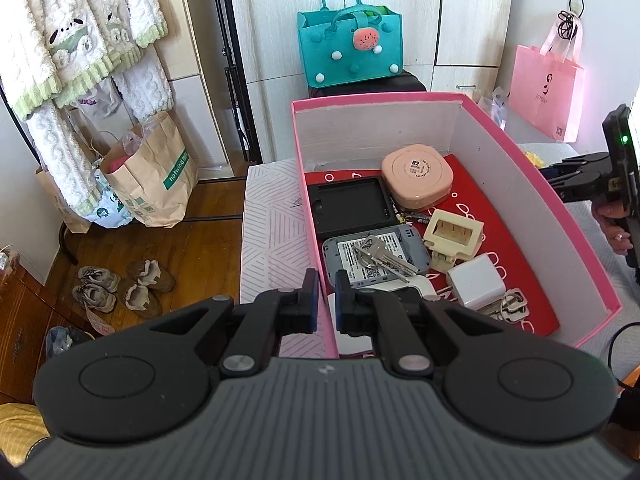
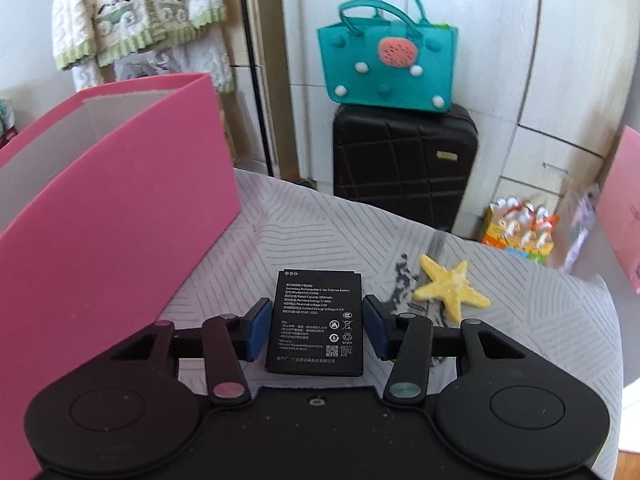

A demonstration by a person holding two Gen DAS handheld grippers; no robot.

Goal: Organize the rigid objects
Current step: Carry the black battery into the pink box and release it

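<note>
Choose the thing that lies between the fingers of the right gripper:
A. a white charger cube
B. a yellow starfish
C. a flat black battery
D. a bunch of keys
C: in the right wrist view the flat black battery lies on the patterned cloth between the blue pads of the right gripper, while the yellow starfish lies apart, further right.

Both grippers are black plastic: the left gripper and right gripper have blue pads and silver pivot screws. Round discs flank each ribbed grey body. A ring sits on the person's hand.
</note>
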